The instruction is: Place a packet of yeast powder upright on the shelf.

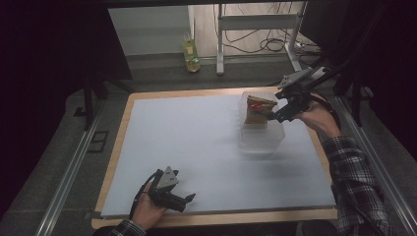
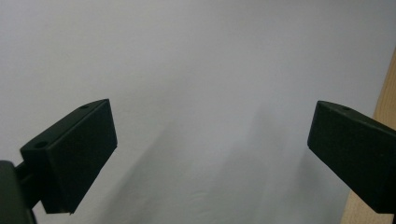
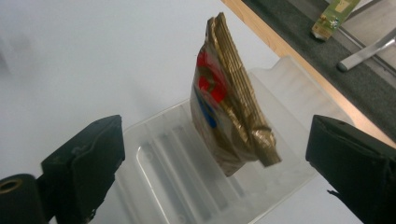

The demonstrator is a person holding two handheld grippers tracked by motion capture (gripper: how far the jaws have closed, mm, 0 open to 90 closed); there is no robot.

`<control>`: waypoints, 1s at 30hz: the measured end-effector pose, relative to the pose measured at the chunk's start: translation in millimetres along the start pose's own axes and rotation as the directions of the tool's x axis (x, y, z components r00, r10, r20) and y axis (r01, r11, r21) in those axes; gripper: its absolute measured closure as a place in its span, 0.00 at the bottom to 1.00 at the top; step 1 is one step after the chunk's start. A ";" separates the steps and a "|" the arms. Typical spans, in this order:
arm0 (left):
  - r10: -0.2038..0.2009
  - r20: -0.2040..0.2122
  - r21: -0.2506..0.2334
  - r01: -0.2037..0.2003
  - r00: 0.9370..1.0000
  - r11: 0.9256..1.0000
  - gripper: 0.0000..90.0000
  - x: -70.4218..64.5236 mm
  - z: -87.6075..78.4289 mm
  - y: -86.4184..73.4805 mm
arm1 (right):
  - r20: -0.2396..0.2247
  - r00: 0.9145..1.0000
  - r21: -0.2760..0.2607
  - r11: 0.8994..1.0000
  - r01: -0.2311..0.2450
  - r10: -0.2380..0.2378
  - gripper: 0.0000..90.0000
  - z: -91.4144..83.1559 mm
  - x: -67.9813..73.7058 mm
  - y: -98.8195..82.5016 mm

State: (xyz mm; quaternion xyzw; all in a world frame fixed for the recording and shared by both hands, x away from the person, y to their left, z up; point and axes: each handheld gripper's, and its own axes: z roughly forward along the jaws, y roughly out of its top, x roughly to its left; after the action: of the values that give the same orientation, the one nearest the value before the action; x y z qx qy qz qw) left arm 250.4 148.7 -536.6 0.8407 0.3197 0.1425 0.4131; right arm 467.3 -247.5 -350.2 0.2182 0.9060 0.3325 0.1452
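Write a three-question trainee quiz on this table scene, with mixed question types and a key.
1. True or false: the right gripper is clamped on the gold snack packet.
2. Multiple choice: where is the packet? A) flat on the white table sheet B) standing in the clear plastic container C) on the floor.
3. Fill in: the left gripper is open, with nothing but the ______ sheet between its jaws.

Key: 1. False, its jaws stand wide apart on either side of the packet. 2. B. 3. White.
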 end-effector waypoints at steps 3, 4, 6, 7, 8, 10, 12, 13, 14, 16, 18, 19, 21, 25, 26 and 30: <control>-0.002 -0.002 0.000 0.002 1.000 1.000 0.01 0.0 -0.1 0.1 | 0.004 1.000 0.000 1.000 -0.015 0.015 0.03 -0.7 3.7 -6.5; -0.001 0.000 0.000 0.001 1.000 1.000 0.01 -0.1 0.0 0.0 | 0.005 1.000 -0.001 1.000 -0.018 0.018 0.03 -0.7 5.1 -8.9; 0.002 -0.003 0.002 -0.002 1.000 1.000 0.01 -0.4 0.2 0.0 | -0.001 1.000 -0.008 1.000 -0.019 0.019 0.03 -1.0 8.7 -13.2; 0.002 -0.003 0.001 -0.002 1.000 1.000 0.01 -0.5 0.3 0.0 | 0.000 1.000 -0.013 1.000 -0.021 0.021 0.03 -1.3 10.6 -15.1; 0.006 -0.003 0.004 -0.006 1.000 1.000 0.01 -0.3 0.0 0.1 | -0.004 1.000 -0.016 1.000 -0.022 0.022 0.02 -1.6 12.3 -17.0; 0.009 -0.006 0.003 -0.009 1.000 1.000 0.01 -0.5 0.1 0.0 | -0.011 1.000 -0.023 0.999 -0.025 0.024 0.02 -1.9 15.2 -20.1; 0.009 -0.005 0.002 -0.009 1.000 1.000 0.01 -0.5 0.1 -0.1 | -0.014 1.000 -0.035 0.999 -0.022 0.022 0.02 -3.0 18.1 -22.5; 0.010 -0.006 0.002 -0.010 1.000 1.000 0.01 -0.6 0.2 -0.1 | -0.018 0.999 -0.040 0.999 -0.027 0.026 0.02 -3.5 19.4 -23.3; 0.011 -0.007 0.001 -0.011 1.000 1.000 0.01 -0.8 0.2 -0.1 | -0.017 0.999 -0.046 0.998 -0.031 0.031 0.01 -4.2 20.8 -24.4; 0.011 -0.008 -0.001 -0.011 1.000 1.000 0.01 -0.7 0.1 -0.1 | -0.025 0.999 -0.060 0.997 -0.040 0.038 0.01 -5.3 24.4 -27.1; 0.005 -0.007 -0.005 -0.005 1.000 1.000 0.01 -0.8 0.3 -0.3 | -0.022 0.999 -0.062 0.997 -0.042 0.040 0.00 -6.2 28.5 -29.0; 0.006 -0.007 -0.005 -0.006 1.000 1.000 0.01 -0.7 0.2 -0.3 | -0.023 0.999 -0.065 0.997 -0.041 0.040 0.00 -6.8 30.3 -30.0; 0.005 -0.007 -0.008 -0.005 1.000 1.000 0.01 -0.7 0.1 -0.3 | -0.023 0.999 -0.071 0.996 -0.045 0.044 0.00 -8.0 34.1 -31.9; 0.007 -0.003 -0.006 -0.007 1.000 1.000 0.01 -0.7 0.4 -0.3 | -0.018 0.999 -0.082 0.996 -0.043 0.042 0.00 -11.0 42.0 -35.7; 0.007 -0.002 -0.005 -0.007 1.000 1.000 0.01 -0.6 0.4 -0.3 | -0.018 0.999 -0.083 0.995 -0.047 0.046 0.00 -11.7 44.1 -36.6; 0.009 0.001 -0.002 -0.009 1.000 1.000 0.01 -0.4 0.4 -0.2 | -0.028 0.998 -0.092 0.994 -0.052 0.049 0.00 -15.0 52.2 -40.6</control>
State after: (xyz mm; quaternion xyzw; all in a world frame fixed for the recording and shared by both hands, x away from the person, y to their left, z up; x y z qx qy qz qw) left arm 250.1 148.3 -537.0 0.8418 0.3154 0.1445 0.4135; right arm 403.9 -257.7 -372.3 0.2299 0.8856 0.3803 0.1351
